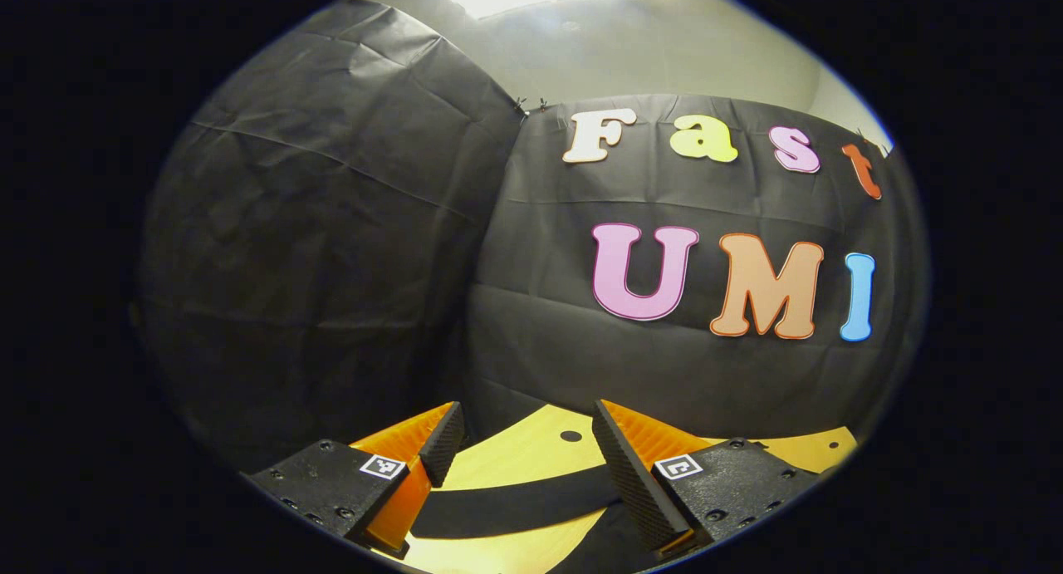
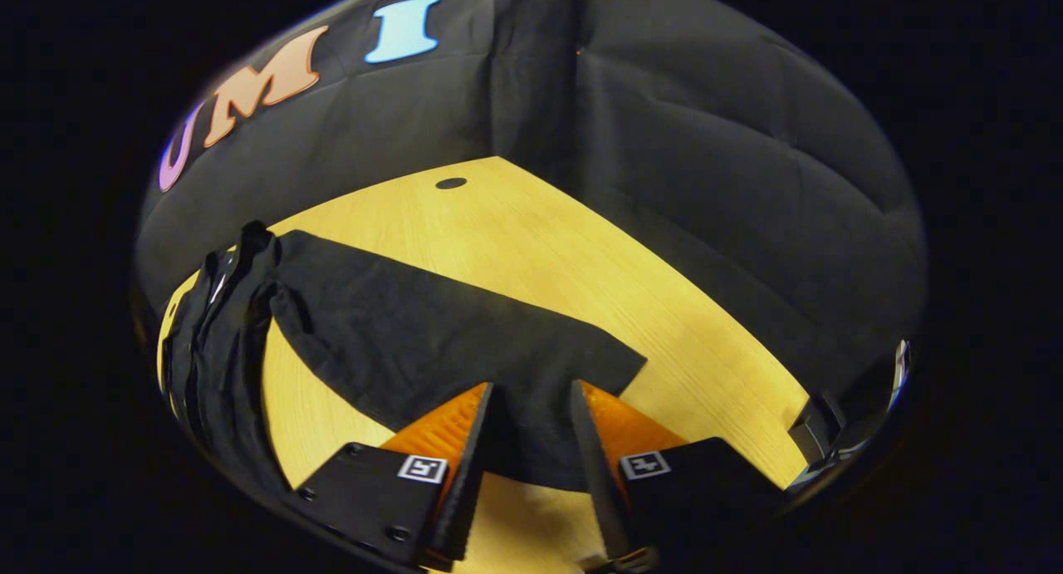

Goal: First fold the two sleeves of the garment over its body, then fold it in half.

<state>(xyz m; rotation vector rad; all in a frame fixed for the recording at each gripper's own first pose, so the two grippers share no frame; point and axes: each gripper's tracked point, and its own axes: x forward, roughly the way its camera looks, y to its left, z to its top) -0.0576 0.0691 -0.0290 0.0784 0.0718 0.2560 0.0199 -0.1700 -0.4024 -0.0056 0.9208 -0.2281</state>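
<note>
right gripper (image 2: 531,441): jaws apart over sleeve end, nothing pinched | left gripper (image 1: 523,458): open, raised above the table (image 2: 531,225) | garment (image 2: 399,333): black, spread on table, bunched at far side | likely soft, limp, light; pinch sleeve cuff edge

1. The left gripper (image 1: 525,453) is held up and pointed nearly level, its two fingers spread wide apart with nothing between them.
2. The right gripper (image 2: 529,441) tilts downward, its fingers parted and not pressing on anything.
</note>
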